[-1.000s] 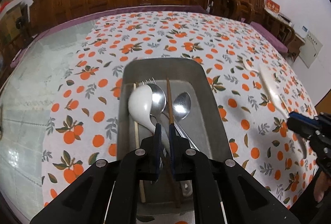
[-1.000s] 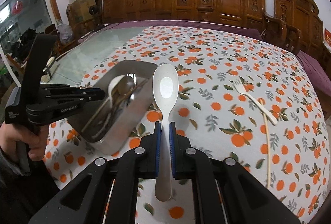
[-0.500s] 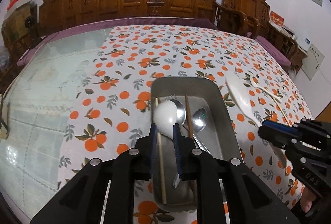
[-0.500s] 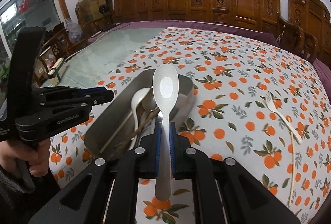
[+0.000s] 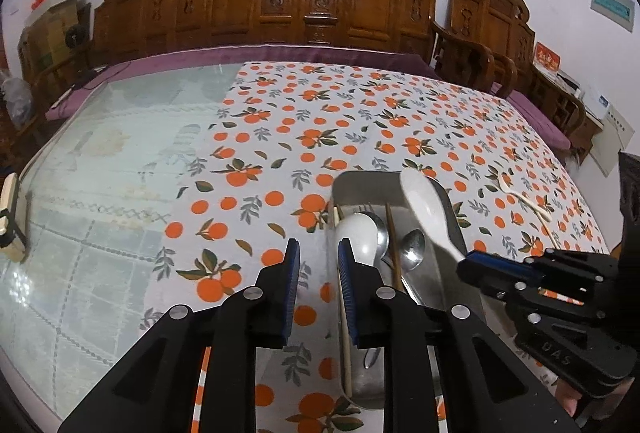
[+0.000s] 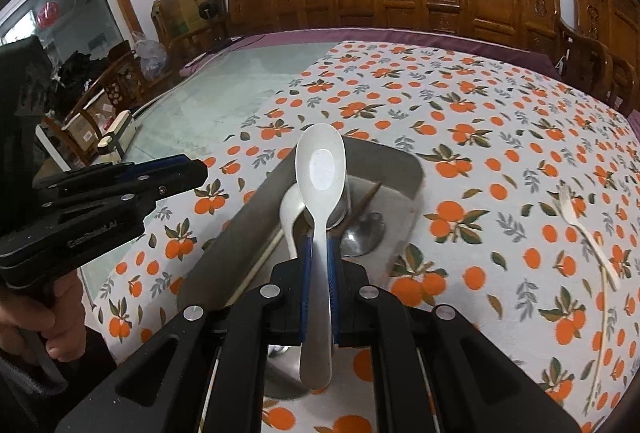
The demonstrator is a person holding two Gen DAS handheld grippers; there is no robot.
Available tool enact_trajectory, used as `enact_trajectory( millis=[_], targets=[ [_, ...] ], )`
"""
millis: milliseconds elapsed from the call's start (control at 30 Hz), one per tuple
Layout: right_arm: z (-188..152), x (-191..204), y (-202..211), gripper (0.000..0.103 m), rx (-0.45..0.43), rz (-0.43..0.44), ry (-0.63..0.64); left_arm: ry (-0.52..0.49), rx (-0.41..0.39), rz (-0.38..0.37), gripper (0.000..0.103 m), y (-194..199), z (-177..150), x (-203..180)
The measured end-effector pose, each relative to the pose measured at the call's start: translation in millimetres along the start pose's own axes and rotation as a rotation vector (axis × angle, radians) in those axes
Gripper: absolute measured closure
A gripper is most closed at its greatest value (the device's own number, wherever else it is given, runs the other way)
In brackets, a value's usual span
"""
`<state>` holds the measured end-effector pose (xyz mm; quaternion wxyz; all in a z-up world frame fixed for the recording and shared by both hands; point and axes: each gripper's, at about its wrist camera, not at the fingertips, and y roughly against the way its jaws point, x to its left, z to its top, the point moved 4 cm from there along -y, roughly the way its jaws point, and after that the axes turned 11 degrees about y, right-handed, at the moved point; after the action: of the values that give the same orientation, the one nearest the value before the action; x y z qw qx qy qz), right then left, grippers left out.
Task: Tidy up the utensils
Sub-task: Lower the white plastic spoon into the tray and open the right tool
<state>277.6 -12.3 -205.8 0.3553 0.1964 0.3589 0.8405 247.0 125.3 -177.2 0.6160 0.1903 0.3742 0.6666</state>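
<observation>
Right wrist view showed the right hand-held gripper (image 6: 318, 273) clamped on a white spoon (image 6: 320, 169) above the tray (image 6: 404, 169); releasing comes next, while the empty left hand-held gripper (image 5: 318, 261) was opening.

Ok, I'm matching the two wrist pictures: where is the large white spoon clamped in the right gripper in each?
Left wrist: large white spoon right of centre, slanting above the steel tray.
Right wrist: centre, bowl up, handle between the pads.
Shared landmark: the white plastic fork on the orange-print cloth.

Both wrist cameras look steeply down, close, sharing the tray (image 5: 460, 229).
</observation>
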Motion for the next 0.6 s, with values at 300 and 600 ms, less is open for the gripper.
enact_trajectory(
  millis=[300, 600],
  targets=[
    [2.8, 3.4, -26.9, 0.093, 0.033, 0.014, -0.052, 0.013, -0.012, 0.003, 0.084, 3.9, 2.5, 6.9],
    [-4.7, 10.7, -40.2, 0.093, 0.054, 0.044, -0.069, 0.012, -0.012, 0.003, 0.084, 4.1, 2.7, 8.1]
  ],
)
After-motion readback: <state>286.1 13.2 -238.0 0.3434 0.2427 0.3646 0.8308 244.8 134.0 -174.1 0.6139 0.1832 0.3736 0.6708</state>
